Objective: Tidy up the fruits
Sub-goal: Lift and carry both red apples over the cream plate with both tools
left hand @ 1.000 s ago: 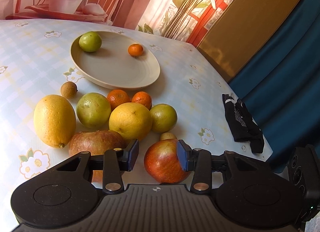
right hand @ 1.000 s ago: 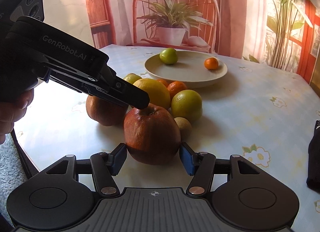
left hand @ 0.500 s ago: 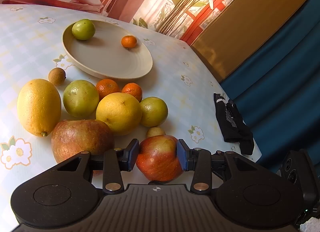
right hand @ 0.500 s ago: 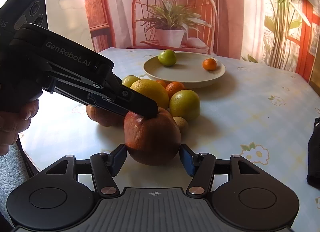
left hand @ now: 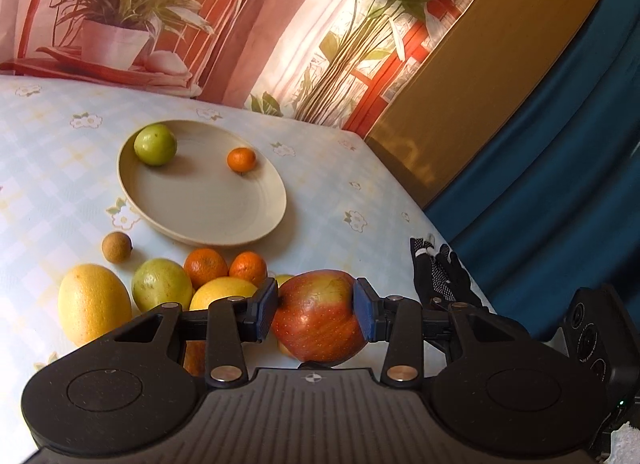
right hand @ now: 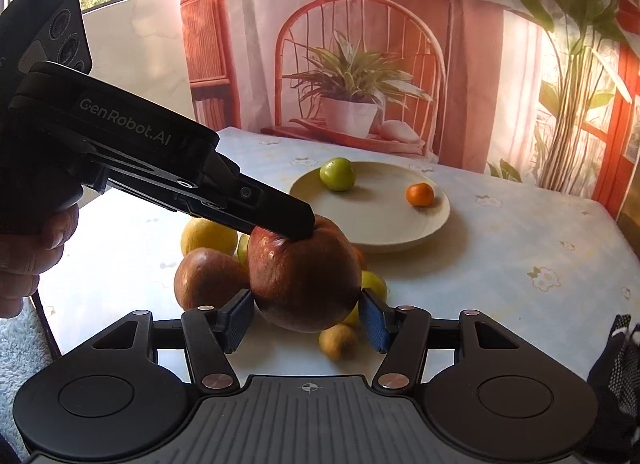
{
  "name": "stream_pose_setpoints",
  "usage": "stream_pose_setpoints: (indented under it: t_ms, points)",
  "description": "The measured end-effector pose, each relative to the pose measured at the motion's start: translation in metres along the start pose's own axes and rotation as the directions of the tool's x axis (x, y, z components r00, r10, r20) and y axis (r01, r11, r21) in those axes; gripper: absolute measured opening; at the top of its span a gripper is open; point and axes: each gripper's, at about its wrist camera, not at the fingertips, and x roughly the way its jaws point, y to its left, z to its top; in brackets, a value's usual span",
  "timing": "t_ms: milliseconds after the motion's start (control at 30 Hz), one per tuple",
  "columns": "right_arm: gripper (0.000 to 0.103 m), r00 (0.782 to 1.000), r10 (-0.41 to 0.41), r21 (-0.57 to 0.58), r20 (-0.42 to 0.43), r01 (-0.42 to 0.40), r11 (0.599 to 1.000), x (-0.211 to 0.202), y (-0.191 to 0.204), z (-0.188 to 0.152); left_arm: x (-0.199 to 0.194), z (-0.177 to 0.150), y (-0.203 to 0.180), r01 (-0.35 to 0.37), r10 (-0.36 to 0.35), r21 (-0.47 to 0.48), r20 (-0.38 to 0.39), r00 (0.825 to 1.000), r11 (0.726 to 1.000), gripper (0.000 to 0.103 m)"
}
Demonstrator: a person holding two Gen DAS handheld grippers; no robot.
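Note:
My left gripper [left hand: 316,314] is shut on a red apple [left hand: 318,316] and holds it above the table; the apple also shows in the right wrist view [right hand: 304,276], with the left gripper's fingers [right hand: 280,215] on it. My right gripper [right hand: 307,322] is open and empty, its jaws on either side of the lifted apple without touching it. A cream plate [left hand: 208,199] holds a green fruit [left hand: 155,143] and a small orange [left hand: 241,159]. Several citrus fruits lie in a pile before the plate, among them a yellow lemon [left hand: 94,304].
A second red-brown apple [right hand: 208,278] lies on the table beside the pile. A small brown fruit [left hand: 116,247] sits left of the plate. A black glove [left hand: 440,276] lies near the table's right edge. A potted-plant backdrop stands behind the table.
My left gripper closed on the red apple and lifted it off the table. The right gripper stayed open around it.

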Motion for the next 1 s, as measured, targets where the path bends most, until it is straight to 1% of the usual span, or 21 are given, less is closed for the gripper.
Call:
stream_pose_setpoints:
  t_ms: [167, 267, 367, 467, 700, 833, 1000]
  points:
    - [0.054, 0.999, 0.033, -0.038, 0.035, -0.031, 0.999, 0.008, -0.013, 0.048, -0.012, 0.042, -0.001, -0.003, 0.002, 0.013, 0.071, 0.997, 1.000, 0.044]
    - [0.054, 0.998, 0.047, -0.058, 0.045, -0.045, 0.997, 0.021, -0.024, 0.072, -0.010, 0.062, 0.003, -0.017, 0.015, 0.023, 0.090, 0.996, 1.000, 0.044]
    - [0.054, 0.998, 0.046, -0.085, 0.042, -0.042, 0.995, 0.039, -0.034, 0.090, -0.002, 0.078, 0.006, -0.042, 0.039, 0.040, 0.090, 0.995, 0.998, 0.044]
    - [0.054, 0.998, 0.049, -0.091, 0.027, -0.046, 0.995, 0.057, -0.045, 0.104, 0.009, 0.093, 0.012, -0.063, 0.059, 0.049, 0.079, 0.995, 0.997, 0.044]
    - [0.054, 0.998, 0.058, -0.095, -0.022, -0.059, 0.994, 0.109, -0.078, 0.127, 0.045, 0.126, 0.034, -0.079, 0.077, 0.045, 0.028, 0.997, 0.996, 0.044]
    - [0.054, 0.996, 0.066, -0.080, -0.051, -0.070, 0.994, 0.139, -0.096, 0.133, 0.069, 0.136, 0.052, -0.084, 0.085, 0.030, -0.003, 0.996, 0.996, 0.044]
    - [0.054, 0.993, 0.062, -0.075, -0.099, -0.069, 0.995, 0.177, -0.110, 0.130, 0.100, 0.142, 0.072, -0.084, 0.084, 0.007, -0.045, 0.995, 0.996, 0.044]
